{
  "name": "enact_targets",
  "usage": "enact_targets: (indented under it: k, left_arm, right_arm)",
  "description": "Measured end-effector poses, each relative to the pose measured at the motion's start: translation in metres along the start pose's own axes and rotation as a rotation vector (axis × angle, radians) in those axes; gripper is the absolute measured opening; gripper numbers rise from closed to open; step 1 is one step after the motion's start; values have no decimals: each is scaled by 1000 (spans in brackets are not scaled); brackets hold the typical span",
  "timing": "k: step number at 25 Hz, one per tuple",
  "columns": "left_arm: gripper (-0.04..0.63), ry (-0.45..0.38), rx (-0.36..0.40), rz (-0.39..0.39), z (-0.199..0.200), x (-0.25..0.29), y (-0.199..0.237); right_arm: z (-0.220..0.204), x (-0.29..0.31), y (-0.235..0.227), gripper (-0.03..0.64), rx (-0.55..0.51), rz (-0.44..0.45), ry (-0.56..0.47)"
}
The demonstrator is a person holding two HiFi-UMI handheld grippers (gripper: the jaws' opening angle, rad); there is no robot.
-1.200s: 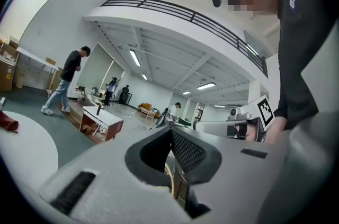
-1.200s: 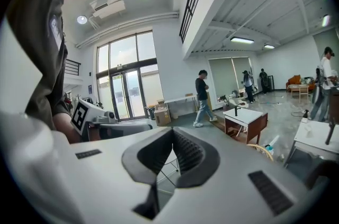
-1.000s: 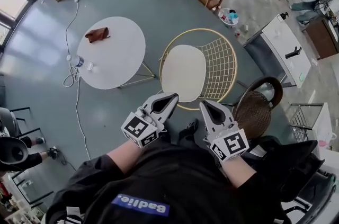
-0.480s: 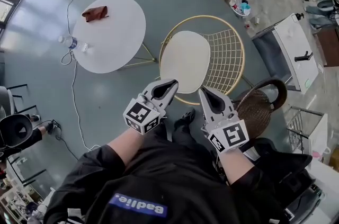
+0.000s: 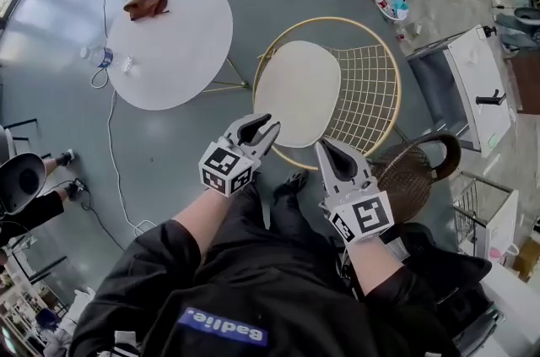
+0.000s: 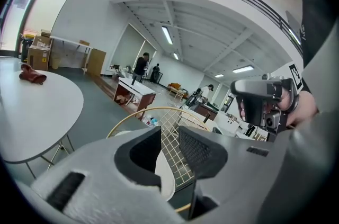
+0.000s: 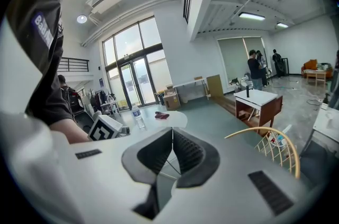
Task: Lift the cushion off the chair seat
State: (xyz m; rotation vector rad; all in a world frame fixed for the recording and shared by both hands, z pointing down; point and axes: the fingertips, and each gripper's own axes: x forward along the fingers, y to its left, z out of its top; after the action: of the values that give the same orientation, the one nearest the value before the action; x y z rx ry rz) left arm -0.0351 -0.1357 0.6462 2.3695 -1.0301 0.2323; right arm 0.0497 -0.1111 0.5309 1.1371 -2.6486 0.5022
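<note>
Two tongs in head view, left tongs [image 5: 268, 126] and right tongs [image 5: 324, 147] just short of the wire chair [image 5: 369, 94], cream cushion [image 5: 297, 92] flat on its seat, left gripper view, tongs partly apart, just been opening, gripping nothing, right gripper view, tongs closed together, empty

cream oval cushion [image 5: 297, 92] is reachable from 6 through 9 o'clock over bare grey floor [image 5: 169, 153]. gold wire chair back [image 5: 371, 94] fences it from 1 to 5. round white table [image 5: 169, 39] stands near at 10, dark woven wicker chair [image 5: 409, 174] just beyond the back at 4.
</note>
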Motion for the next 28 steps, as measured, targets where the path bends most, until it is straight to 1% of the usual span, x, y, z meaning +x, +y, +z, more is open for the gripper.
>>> enact_targets:
  k: [4,7,10,13,21,25,28]
  left_arm:
    - [115,45,-26,27,-21,22,36]
    - [127,79,-52,56,-44,30,57]
    - [143,105,-71,95,-68,30,71]
    - [156,132,-90,128,-92,39,95]
    - [205,240,-224,206,-176,74,165]
    - [222,269,-279,233,-204,83,186]
    - [227,290,-294,239,-220,90,197]
  right_arm:
    - [-12,26,-11,28,11,2,35]
    - [-25,36,-14,28,22,-2,51]
    - [-36,39,-12,28,33,4,49]
    - [-49,49,-15,28,40,6,52]
    - [-84,76,-35,28,61,8,102]
    - [-96,77,-31,28,87,14,118]
    - [-105,75,-27,28,103,19,133]
